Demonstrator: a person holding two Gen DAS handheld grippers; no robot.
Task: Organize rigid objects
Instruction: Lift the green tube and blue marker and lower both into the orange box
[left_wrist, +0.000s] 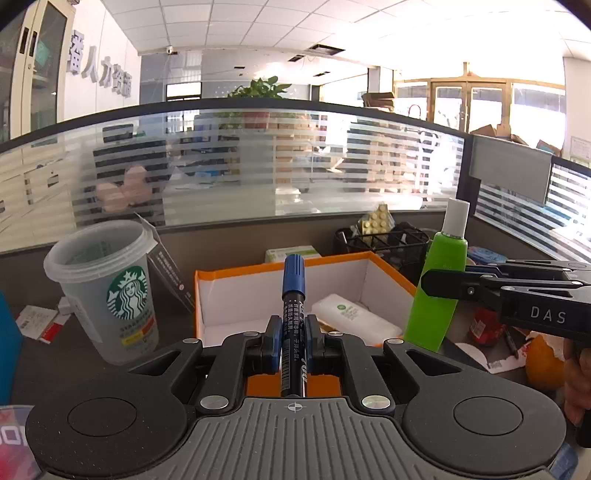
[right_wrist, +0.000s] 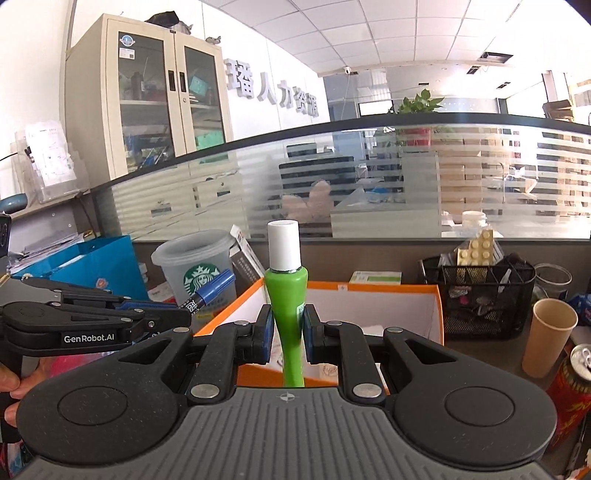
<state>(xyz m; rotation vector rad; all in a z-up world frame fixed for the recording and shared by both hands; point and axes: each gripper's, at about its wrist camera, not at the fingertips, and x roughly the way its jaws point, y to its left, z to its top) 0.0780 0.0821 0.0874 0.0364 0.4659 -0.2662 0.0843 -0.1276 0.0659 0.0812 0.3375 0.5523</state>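
**A:** Left wrist view first. Left gripper (left_wrist: 293, 341) clamped on a blue marker (left_wrist: 293, 314), capped end pointing away, pads pinching the barrel low so the cap stays free. Beyond it, an orange box (left_wrist: 295, 291), open-topped and white inside, with a white packet (left_wrist: 351, 319) already lying at its right. Probably the bin for the sorting.

**B:** And at right?

**A:** Right gripper (left_wrist: 428, 284) reaching in from the right edge, closed round a green bottle (left_wrist: 437, 291) held upright, white cap on top. Clear of the desk by the look of it, near the box's right wall.

**B:** Right wrist view?

**A:** Same bottle (right_wrist: 287, 295), squeezed at its narrow waist between the blue pads of the right gripper (right_wrist: 287, 334); sensible, since the taper there keeps it from slipping. Box (right_wrist: 369, 291) straight ahead. Left gripper (right_wrist: 181, 315) at left with the marker (right_wrist: 210, 291) slanting up out of it, in front of a Starbucks cup (right_wrist: 195, 269).

**B:** Why both raised together?

**A:** Likely carrying both to the box at once. Worth minding the mesh organiser (right_wrist: 484, 295) and paper cup (right_wrist: 548, 336) at right.
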